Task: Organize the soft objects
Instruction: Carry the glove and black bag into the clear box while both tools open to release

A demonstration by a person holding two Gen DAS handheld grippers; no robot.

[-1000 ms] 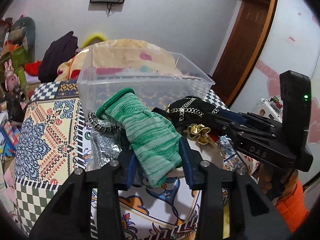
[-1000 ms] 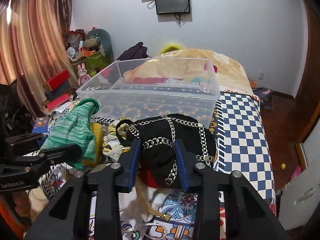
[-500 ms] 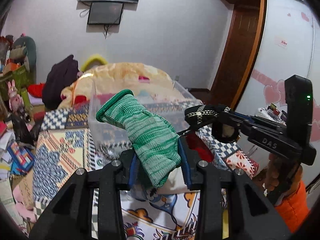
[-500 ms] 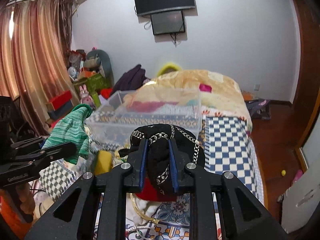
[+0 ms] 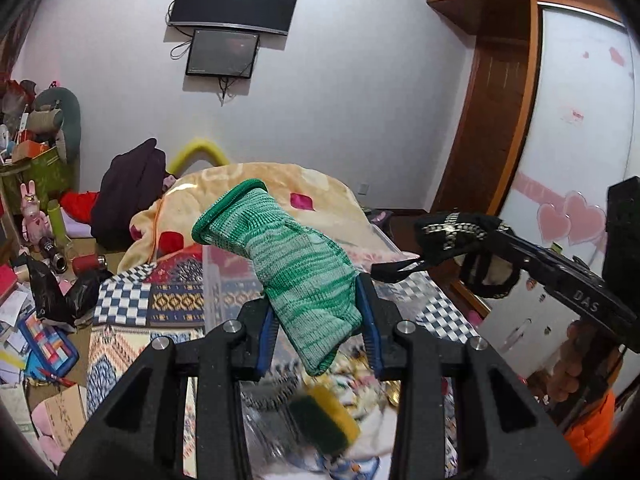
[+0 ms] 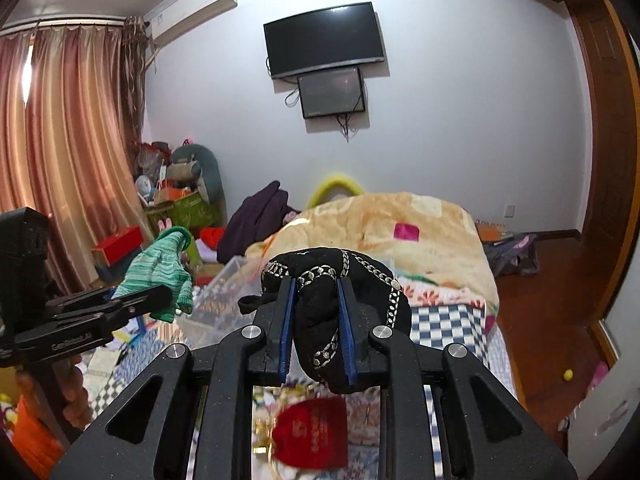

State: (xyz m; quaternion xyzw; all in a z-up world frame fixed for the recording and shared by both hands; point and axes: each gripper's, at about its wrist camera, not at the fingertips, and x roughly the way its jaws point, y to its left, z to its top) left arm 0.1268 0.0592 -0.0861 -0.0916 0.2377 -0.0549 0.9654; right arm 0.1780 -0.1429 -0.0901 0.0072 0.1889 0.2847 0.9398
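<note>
My left gripper [image 5: 318, 312] is shut on a green knitted glove [image 5: 296, 264], held high in the air above the bed; it also shows in the right wrist view [image 6: 160, 272]. My right gripper [image 6: 316, 312] is shut on a black pouch with silver chain trim [image 6: 340, 280], also raised; the pouch shows in the left wrist view [image 5: 456, 236]. The clear plastic bin [image 5: 224, 280] sits below and beyond both grippers, mostly hidden behind the glove. Its rim shows in the right wrist view [image 6: 228, 280].
Below lie a yellow-green sponge [image 5: 324, 416], a red pouch [image 6: 312, 432] and other loose items on the patterned bedspread [image 5: 132, 300]. A beige blanket [image 6: 400, 224] is heaped behind the bin. Clutter fills the floor at left [image 5: 36, 320].
Both grippers have risen well above the bed, carrying the glove and the black pouch. The right jaws closed tighter on the pouch. The bin now sits lower in both views.
</note>
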